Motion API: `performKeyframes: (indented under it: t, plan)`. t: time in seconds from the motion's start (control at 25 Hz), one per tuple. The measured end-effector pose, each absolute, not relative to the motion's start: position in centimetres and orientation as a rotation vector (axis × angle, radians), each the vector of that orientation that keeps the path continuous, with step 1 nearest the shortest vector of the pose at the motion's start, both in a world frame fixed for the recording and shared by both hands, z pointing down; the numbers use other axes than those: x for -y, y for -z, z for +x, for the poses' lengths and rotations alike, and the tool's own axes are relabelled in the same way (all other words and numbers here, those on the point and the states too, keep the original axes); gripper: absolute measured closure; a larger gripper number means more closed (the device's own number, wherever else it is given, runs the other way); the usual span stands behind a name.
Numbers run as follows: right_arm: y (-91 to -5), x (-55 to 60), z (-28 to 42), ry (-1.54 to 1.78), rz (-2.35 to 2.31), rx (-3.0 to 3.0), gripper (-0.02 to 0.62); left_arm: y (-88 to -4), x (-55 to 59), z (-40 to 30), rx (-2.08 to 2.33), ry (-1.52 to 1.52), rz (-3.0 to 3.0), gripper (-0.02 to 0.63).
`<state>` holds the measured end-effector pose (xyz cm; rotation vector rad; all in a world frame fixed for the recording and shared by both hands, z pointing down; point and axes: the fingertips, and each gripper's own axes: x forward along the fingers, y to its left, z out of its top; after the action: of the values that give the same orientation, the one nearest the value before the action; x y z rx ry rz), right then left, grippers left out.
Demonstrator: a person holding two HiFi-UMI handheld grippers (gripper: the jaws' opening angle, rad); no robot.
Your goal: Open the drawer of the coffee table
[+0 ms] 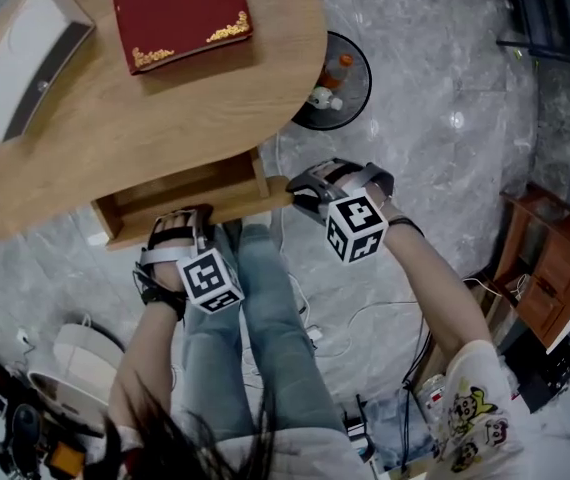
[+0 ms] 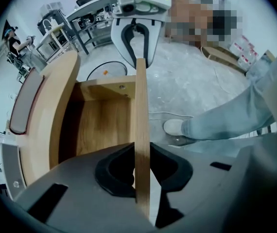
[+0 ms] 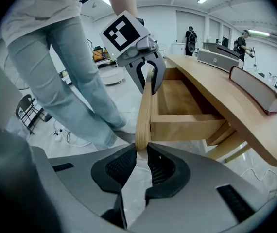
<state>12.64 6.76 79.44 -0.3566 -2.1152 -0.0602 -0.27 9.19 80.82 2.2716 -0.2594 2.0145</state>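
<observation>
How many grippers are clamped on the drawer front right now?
2: the left gripper near the middle of the drawer front, the right gripper at its right end.

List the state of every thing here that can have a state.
Drawer: partly open, nothing seen inside.
Left claw: shut on the drawer's front board.
Right claw: shut on the end of the same board.
Book: closed, lying flat on the table.

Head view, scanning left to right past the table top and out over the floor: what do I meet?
white device → red book → black bin → wooden cabinet
</observation>
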Motion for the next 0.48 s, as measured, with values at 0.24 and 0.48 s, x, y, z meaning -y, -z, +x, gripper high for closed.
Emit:
performKeyframes:
  t: [0.24, 0.48]
  plan:
    - [-79.9, -10.3, 12.9, 0.038, -0.391, 2.086, 0.534, -81.3, -12.6, 0.0, 0.19, -1.998, 2.265, 0.54]
    - [-80.9, -11.9, 13.2, 0.017, -0.381, 2.06, 0.531, -82.3, -14.1, 0.2, 0.194, -1.995, 2.266, 0.54]
